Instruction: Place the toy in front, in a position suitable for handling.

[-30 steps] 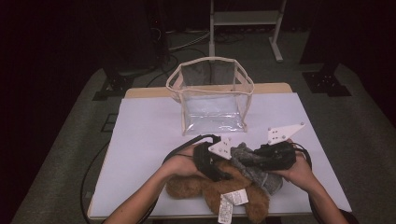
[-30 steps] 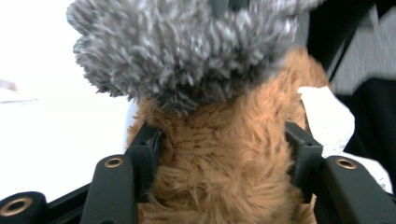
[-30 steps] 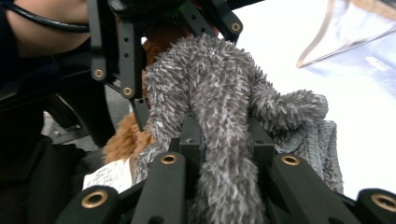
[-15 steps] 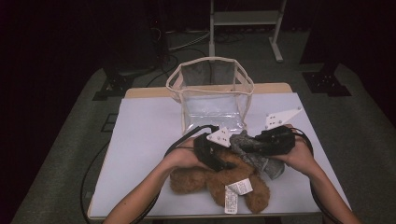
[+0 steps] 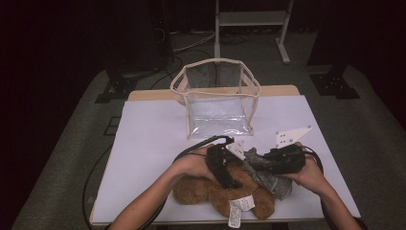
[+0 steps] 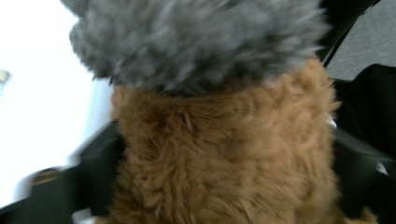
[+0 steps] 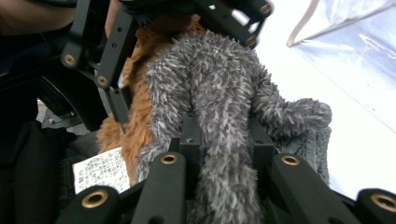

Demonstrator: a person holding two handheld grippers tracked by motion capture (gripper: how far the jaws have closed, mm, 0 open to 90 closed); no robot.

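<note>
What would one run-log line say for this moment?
right gripper: shut on grey plush toy | left gripper: jaws just opening around brown plush toy | clear bag: upright behind

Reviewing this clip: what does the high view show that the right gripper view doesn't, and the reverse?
High view: the whole white table and the person's forearms. Right gripper view: the right gripper up close, fingers clamped on the grey plush toy. Both: that grey plush toy, the brown plush toy, the clear bag and the printed tag.
</note>
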